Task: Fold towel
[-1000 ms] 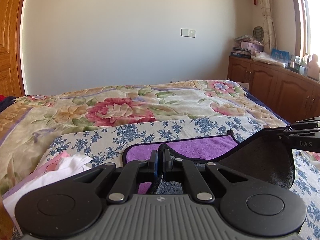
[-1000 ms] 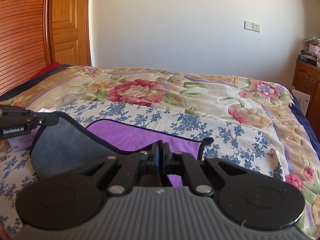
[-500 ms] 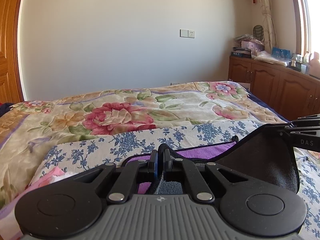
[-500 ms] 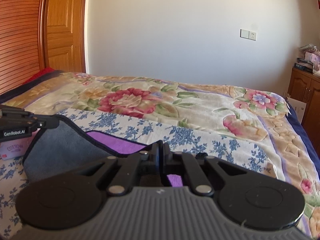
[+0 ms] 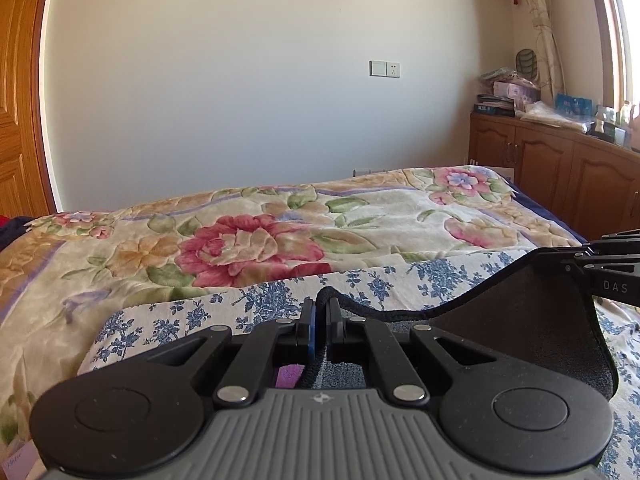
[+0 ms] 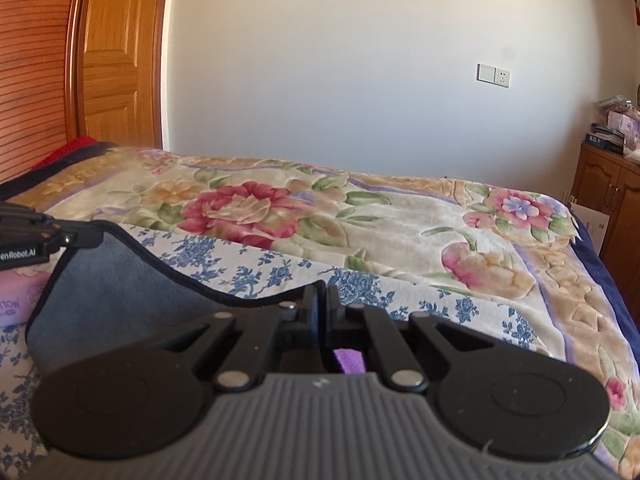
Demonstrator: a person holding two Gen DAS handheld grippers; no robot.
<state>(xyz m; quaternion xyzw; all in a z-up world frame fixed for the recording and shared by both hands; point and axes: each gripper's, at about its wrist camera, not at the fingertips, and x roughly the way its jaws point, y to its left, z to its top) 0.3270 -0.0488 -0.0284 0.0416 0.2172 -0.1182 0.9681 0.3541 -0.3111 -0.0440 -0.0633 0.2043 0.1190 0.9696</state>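
The towel is grey on one side and purple on the other, with a black hem. My left gripper is shut on one corner of its edge. My right gripper is shut on the other corner. The edge hangs stretched between them, lifted above the bed, grey side facing the cameras. Only slivers of purple show behind the fingers. Each gripper shows at the edge of the other's view: the right one and the left one.
A blue-flowered white cloth lies on the bed under the towel, over a floral blanket. A pink tissue pack lies at the left. A wooden cabinet stands at the right, a wooden door at the left.
Both grippers have carried the lifted towel edge forward over the bed. The purple face that showed before is now almost wholly covered by the grey side.
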